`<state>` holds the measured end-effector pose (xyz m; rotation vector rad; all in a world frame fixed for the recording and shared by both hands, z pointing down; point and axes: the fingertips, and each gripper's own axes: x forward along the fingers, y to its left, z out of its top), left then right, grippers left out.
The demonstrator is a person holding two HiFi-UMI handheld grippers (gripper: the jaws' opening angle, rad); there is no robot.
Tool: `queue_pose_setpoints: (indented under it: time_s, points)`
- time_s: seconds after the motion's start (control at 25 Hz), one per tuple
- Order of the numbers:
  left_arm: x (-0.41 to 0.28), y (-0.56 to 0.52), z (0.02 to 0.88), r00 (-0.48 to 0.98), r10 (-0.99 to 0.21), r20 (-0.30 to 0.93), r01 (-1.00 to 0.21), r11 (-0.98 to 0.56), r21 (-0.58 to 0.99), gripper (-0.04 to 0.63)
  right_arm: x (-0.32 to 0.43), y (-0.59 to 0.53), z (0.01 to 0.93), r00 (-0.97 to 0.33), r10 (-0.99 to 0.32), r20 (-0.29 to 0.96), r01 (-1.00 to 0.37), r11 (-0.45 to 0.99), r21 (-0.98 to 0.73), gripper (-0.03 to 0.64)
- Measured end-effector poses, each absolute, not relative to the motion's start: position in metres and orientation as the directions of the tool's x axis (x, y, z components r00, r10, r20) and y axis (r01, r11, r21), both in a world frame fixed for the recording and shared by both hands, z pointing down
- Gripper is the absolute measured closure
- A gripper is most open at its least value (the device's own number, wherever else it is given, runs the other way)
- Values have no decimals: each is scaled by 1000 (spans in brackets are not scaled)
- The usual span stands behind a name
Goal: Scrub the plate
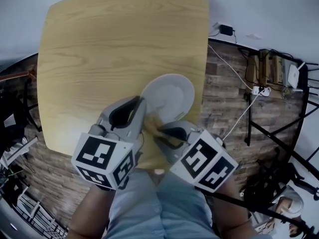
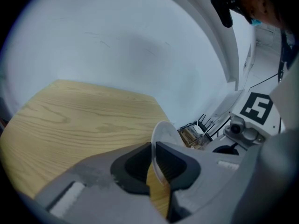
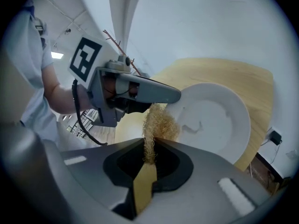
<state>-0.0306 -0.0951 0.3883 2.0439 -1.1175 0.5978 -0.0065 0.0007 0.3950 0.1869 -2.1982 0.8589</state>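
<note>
The plate (image 1: 172,91) is losing its near rim behind the left gripper (image 2: 154,158) pinching it, while the right gripper (image 3: 150,154) is squeezing a fibrous scrubber (image 3: 160,122) over the table (image 1: 109,49).

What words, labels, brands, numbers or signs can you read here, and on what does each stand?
None readable.
The cubes on the left gripper and right gripper carry only black-and-white square markers, no letters.
The white plate, fibre scrubber and wooden table are unprinted.
The white device on the floor is too small to read.

Pale wooden table (image 1: 99,59), brick-patterned floor (image 1: 227,98), white wall (image 1: 269,9).
</note>
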Motion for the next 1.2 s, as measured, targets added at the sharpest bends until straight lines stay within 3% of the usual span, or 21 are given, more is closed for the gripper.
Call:
queue_pose_setpoints:
  time_s: [0.32, 1.2]
  points:
    - [-36, -90, 403, 493, -520, 697, -861, -409, 303, 538, -3, 13, 393, -726, 111, 679, -388, 749, -538, 578]
    - [-73, -51, 435, 383, -484, 787, -848, -522, 92, 523, 22, 19, 376, -717, -105, 689, -553, 688, -470, 578]
